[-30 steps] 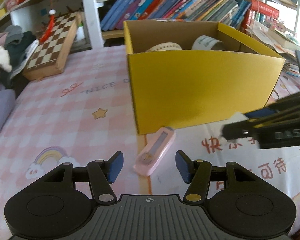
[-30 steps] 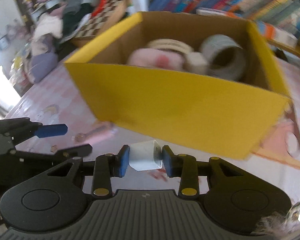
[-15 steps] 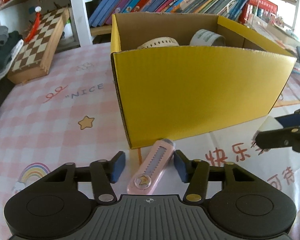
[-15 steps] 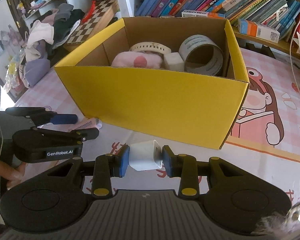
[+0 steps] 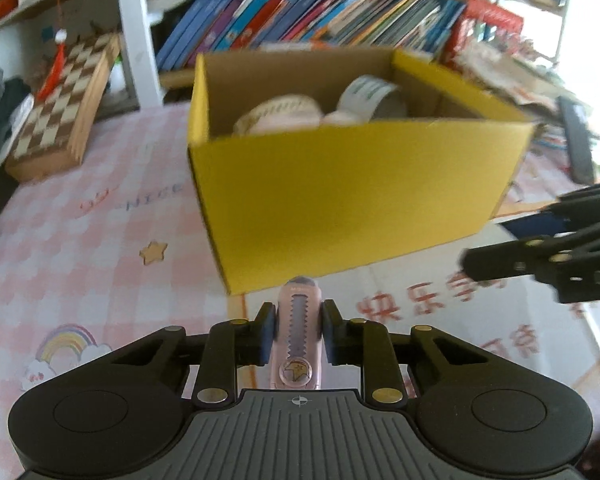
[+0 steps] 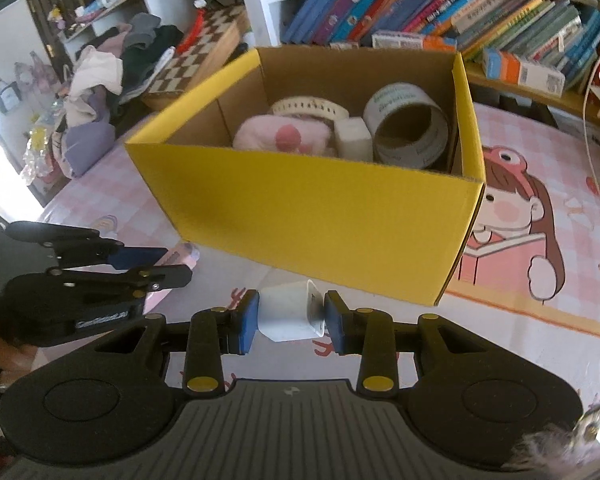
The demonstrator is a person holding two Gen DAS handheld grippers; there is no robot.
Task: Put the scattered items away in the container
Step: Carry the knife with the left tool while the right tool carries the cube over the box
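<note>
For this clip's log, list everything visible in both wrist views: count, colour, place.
Open cardboard box: 1, yellow outside, brown inside, on the tablecloth.
Tape roll with printed white wrap: 1, white and brown, inside box, right end.
Flat cream ring: 1, inside box, at the back.
Plush pink item: 1, inside box, middle.
White block: 1, inside box, beside the roll.
Pink utility knife: 1, between left gripper's fingers.
White cube: 1, between right gripper's fingers.
Wooden chessboard: 1, brown and cream, far left.
Cartoon tablecloth: 1, pink checks.
Shelved books: many, mixed colours, behind box.
Clothes pile: 1, mixed, far left.
Left gripper: 1, black, shut.
Right gripper: 1, black, shut.
</note>
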